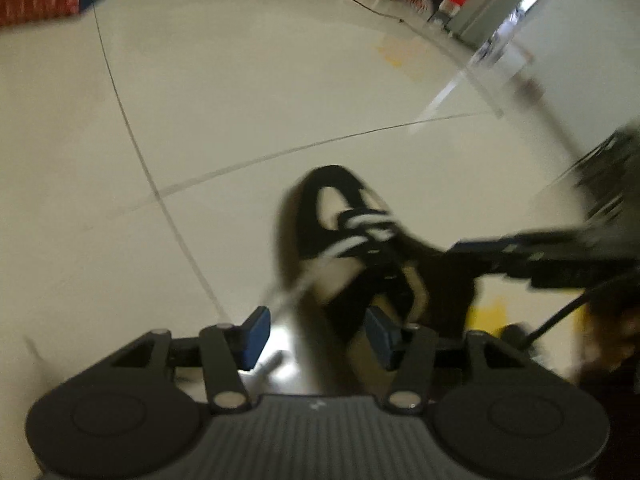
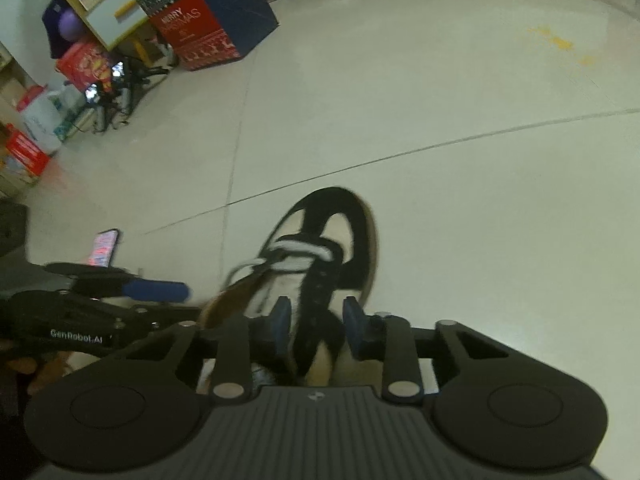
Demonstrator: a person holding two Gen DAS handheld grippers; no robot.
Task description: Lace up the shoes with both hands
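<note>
A black and cream sneaker (image 1: 316,216) (image 2: 360,232) stands on the pale tiled floor, white laces (image 1: 360,228) (image 2: 300,248) crossing its front eyelets. A loose, blurred lace strand (image 1: 296,288) trails from the shoe towards my left gripper (image 1: 318,336). That gripper is open, with only floor and the shoe's heel part between its blue pads. My right gripper (image 2: 318,324) hovers over the shoe's opening. Its pads stand on either side of the black eyelet strip with small gaps, open. Each gripper shows in the other's view, left (image 2: 156,290) and right (image 1: 472,250), close to the shoe.
A phone (image 2: 105,248) lies on the floor left of the shoe. A red and blue Christmas box (image 2: 208,20), shelves and a tripod (image 2: 120,96) stand at the far left. A black cable (image 1: 560,316) hangs at the right. Open floor lies beyond the toe.
</note>
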